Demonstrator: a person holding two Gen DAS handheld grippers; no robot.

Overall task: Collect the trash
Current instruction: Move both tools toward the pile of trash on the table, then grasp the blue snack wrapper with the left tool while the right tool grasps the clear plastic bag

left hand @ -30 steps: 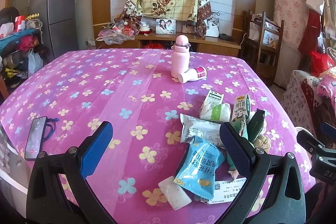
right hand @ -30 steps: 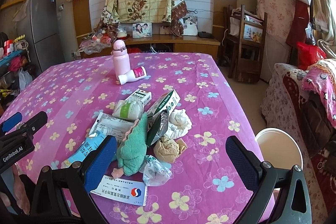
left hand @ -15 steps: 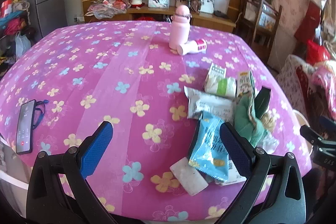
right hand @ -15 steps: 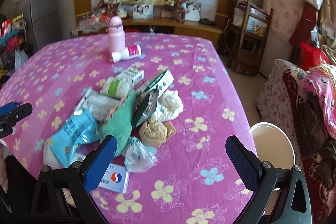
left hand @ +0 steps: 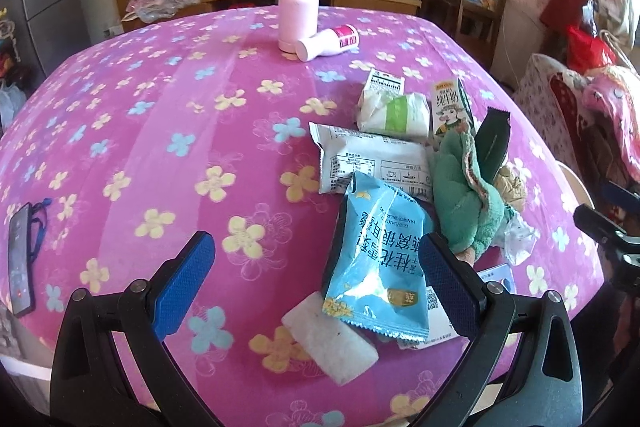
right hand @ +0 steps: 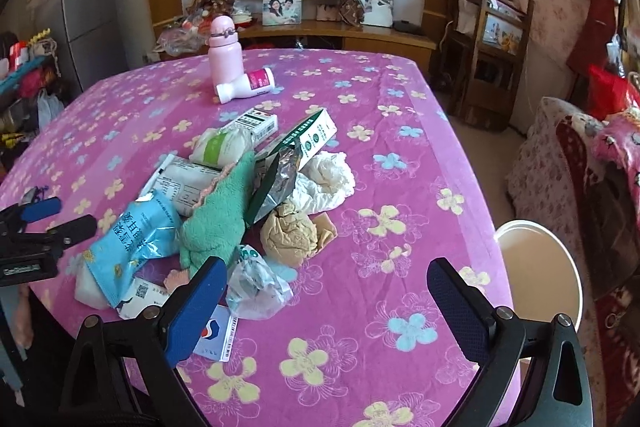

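Floral tablecloth (left hand: 168,115), blue snack bag (left hand: 376,267) between open left claw (left hand: 316,277) pads.

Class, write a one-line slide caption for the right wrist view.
Open right tool above a trash pile on a pink floral tablecloth, white bin beside the table.

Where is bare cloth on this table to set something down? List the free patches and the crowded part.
Free: the wide stretch between the phone, the pink bottle and the blue snack bag. Also the strip between the white tissue and the table's right edge. Crowded: the heap around the green plush toy. Both hand-held grippers, left and right, are open and empty.
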